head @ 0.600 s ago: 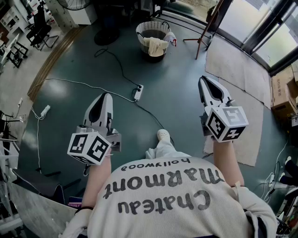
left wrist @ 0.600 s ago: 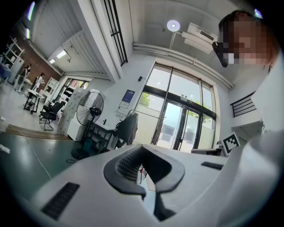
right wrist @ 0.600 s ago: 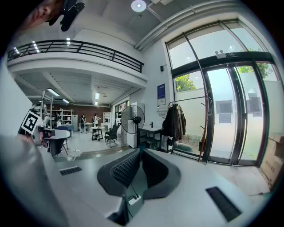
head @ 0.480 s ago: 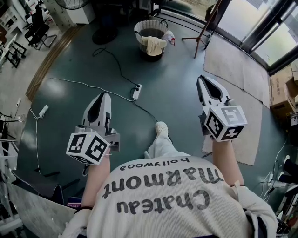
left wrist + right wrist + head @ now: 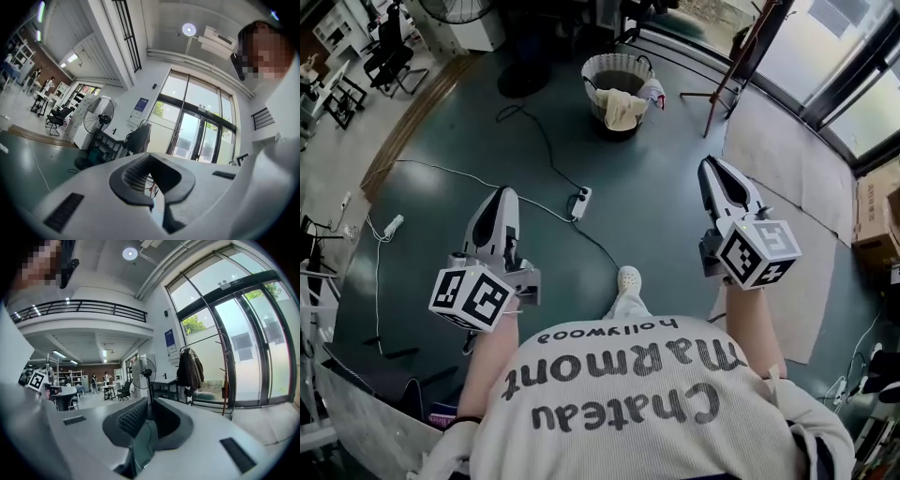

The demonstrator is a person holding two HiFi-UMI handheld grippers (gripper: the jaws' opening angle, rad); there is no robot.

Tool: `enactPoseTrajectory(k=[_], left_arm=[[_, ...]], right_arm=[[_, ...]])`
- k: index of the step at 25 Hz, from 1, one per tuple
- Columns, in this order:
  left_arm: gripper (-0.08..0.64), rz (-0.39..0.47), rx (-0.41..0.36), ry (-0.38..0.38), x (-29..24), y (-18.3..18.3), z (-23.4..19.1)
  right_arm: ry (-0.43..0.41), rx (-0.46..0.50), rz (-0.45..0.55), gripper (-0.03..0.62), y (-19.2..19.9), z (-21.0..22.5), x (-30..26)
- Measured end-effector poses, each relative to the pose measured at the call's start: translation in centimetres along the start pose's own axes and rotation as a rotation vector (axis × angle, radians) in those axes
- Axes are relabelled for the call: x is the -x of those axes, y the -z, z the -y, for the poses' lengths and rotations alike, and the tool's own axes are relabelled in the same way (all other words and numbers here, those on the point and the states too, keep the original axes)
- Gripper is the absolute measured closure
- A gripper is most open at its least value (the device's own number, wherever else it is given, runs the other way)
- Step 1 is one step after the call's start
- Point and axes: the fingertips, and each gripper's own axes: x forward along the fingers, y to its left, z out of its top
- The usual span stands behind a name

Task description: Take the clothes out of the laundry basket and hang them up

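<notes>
both grippers empty, laundry basket well ahead on the floor

the left gripper (image 5: 503, 195) is held out over the dark green floor (image 5: 656, 216) with its jaws pressed together and nothing between them; in the left gripper view the ribbed pads (image 5: 135, 172) meet at the tips. off its left side a thin white cable (image 5: 441, 169) runs across the floor, and in its own view a standing fan (image 5: 98, 117) shows ahead of it. between the two grippers and a little ahead of them, a white power strip (image 5: 580, 199) lies on the floor with a black cord (image 5: 546, 141) leading away from it. nearer the person a light shoe (image 5: 628, 278) points forward. well ahead of both grippers, roughly between their lines, stands the laundry basket (image 5: 592, 70). a cream cloth (image 5: 623, 108) is draped over its near rim and a small white and red piece (image 5: 653, 91) hangs at its right edge; neither gripper is near it. the right gripper (image 5: 711, 166) is also held out over the floor, its jaws all but closed with only a narrow slit between the pads. nothing is gripped, and floor shows through the slit. ahead and to its right a wooden stand (image 5: 727, 66) rises by the windows. a pale mat (image 5: 787, 178) lies on the floor just right of this gripper. in the right gripper view dark coats (image 5: 190, 369) hang ahead
</notes>
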Motion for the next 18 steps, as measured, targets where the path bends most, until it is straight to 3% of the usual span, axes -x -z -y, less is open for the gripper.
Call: enactPoseTrajectory(k=[3, 9, 18], left_arm=[[0.554, 0.050, 0.047, -0.009, -3.0, -0.7, -0.2], [0.554, 0.063, -0.018, -0.031, -9.8, -1.5, 0.8], [0.554, 0.028, -0.053, -0.035, -18.0, 0.7, 1.7]], right_arm=[[-0.033, 0.049, 0.019, 0.554, -1.4, 2.0, -2.8], [-0.075, 0.105, 0.051, 0.554, -4.6, 6.5, -7.6], [-0.130, 0.054, 0.041, 0.554, -4.6, 12.5, -12.5]])
